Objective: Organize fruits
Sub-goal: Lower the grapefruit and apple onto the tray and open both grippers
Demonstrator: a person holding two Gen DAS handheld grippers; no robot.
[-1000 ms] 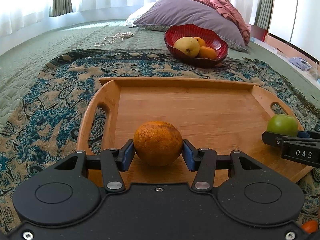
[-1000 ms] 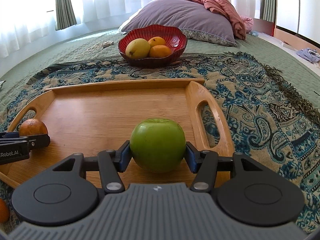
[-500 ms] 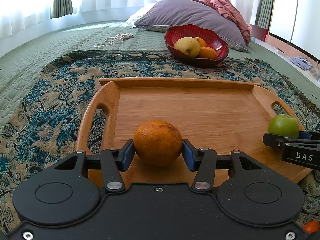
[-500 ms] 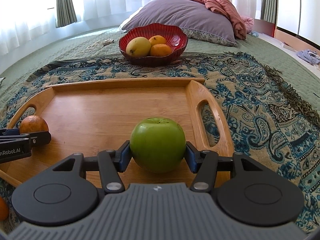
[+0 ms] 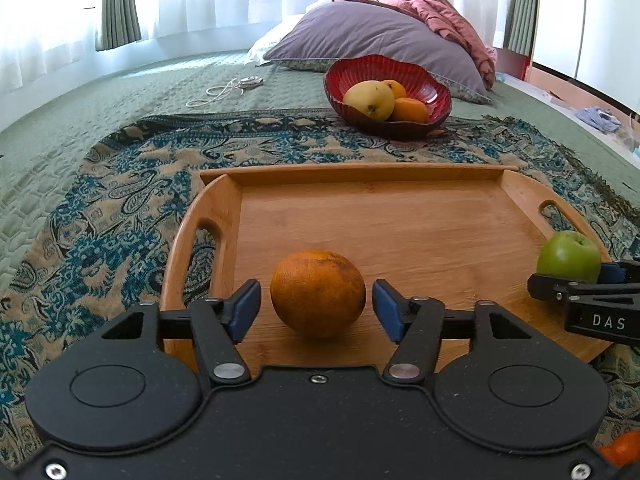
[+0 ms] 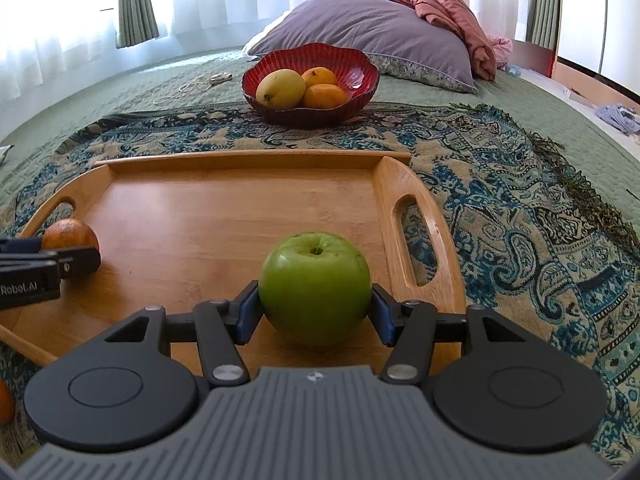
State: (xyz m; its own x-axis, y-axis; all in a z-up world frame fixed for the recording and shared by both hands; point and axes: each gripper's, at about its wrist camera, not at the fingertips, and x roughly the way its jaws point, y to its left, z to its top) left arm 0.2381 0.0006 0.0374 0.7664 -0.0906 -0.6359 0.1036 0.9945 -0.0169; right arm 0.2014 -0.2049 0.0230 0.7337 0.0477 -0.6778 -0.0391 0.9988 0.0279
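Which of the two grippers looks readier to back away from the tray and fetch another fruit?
The left gripper. Its pads show clear gaps on both sides of the orange, which sits freely on the wooden tray. The right gripper has its pads pressed against the green apple, so it must release first.

Your left gripper (image 5: 318,308) sits w/ jaws apart; right gripper (image 6: 316,312) is clamped, both level.
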